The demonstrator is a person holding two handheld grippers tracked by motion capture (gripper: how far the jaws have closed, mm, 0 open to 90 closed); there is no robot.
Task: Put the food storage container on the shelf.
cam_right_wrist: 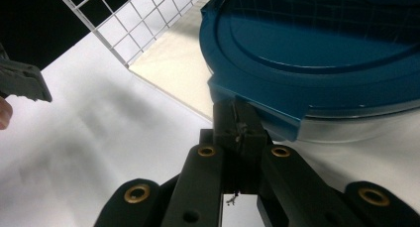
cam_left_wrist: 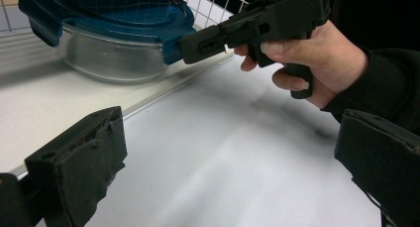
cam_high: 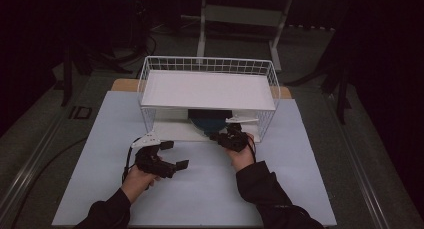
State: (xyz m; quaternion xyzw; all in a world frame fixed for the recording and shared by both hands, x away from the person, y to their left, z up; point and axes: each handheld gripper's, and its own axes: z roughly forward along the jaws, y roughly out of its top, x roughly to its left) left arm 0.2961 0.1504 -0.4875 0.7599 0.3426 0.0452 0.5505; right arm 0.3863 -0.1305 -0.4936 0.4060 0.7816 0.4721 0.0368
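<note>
Blue-lidded bowl (cam_right_wrist: 317,63) at closed right gripper (cam_right_wrist: 238,125) tip, lid tab touching.

The rack's upper shelf (cam_high: 207,89) hides most of the blue-lidded bowl (cam_high: 209,120) beneath it in the high view.

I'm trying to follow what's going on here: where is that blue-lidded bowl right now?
The glass bowl with the blue lid sits on the lower shelf of the white wire rack, at its front edge under the upper shelf, right of the middle in the high view, with the right gripper at its lid tab.
</note>
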